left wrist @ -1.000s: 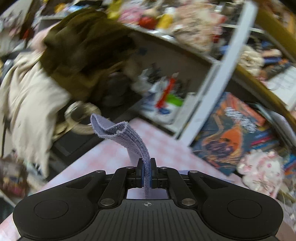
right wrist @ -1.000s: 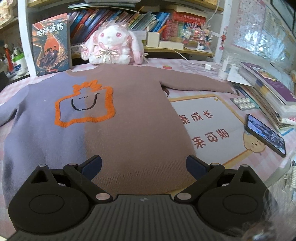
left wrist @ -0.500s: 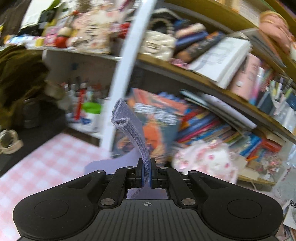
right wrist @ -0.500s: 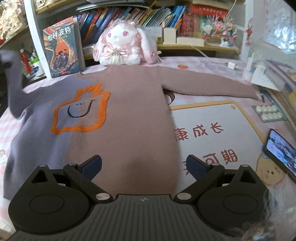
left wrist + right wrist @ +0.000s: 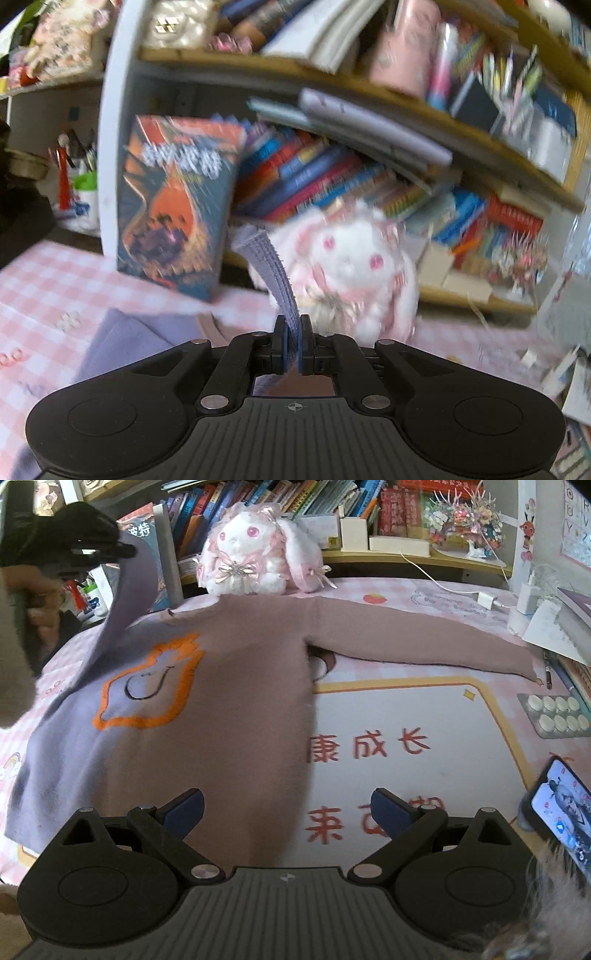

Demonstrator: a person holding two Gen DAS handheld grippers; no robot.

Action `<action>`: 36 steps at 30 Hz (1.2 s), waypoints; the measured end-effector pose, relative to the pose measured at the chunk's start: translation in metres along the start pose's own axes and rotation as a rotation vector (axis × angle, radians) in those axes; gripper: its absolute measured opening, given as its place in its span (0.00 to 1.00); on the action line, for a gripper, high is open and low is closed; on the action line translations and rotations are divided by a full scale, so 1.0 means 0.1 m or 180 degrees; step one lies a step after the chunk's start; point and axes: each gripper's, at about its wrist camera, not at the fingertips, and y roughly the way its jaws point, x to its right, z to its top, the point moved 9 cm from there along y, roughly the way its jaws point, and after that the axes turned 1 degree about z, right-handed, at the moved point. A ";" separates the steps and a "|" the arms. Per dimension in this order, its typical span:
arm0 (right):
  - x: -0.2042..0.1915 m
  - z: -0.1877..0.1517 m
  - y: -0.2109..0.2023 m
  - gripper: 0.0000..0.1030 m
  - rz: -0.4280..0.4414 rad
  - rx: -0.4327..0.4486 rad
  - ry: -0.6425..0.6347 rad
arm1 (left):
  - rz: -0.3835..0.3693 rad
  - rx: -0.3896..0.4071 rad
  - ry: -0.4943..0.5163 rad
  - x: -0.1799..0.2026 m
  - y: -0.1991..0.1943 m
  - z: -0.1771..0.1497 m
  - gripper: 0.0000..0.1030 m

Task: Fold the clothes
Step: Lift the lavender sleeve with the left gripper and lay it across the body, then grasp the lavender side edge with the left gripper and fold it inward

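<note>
Left claw (image 5: 292, 341) raised, clamps lilac sleeve (image 5: 273, 273) | right claw (image 5: 287, 809) agape, angled down

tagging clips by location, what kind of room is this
Probably a home study or bedroom: crowded bookshelves behind a pink checked tablecloth, a plush rabbit, and a phone lying beside the sweater.
</note>
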 end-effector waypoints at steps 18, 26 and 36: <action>0.21 0.00 0.10 0.93 0.0172 -0.0119 0.0114 | -0.0350 -0.0218 0.0973 0.43 -0.59 -0.62 0.65; 0.07 -0.04 0.16 0.68 0.0121 -0.0162 0.0127 | 0.0961 -0.0603 0.0350 -1.48 -1.17 -1.00 0.65; -0.02 -0.13 0.09 0.46 -0.0162 -0.0168 0.0219 | 0.0922 -0.1033 -0.0027 -2.08 -1.24 -1.32 0.64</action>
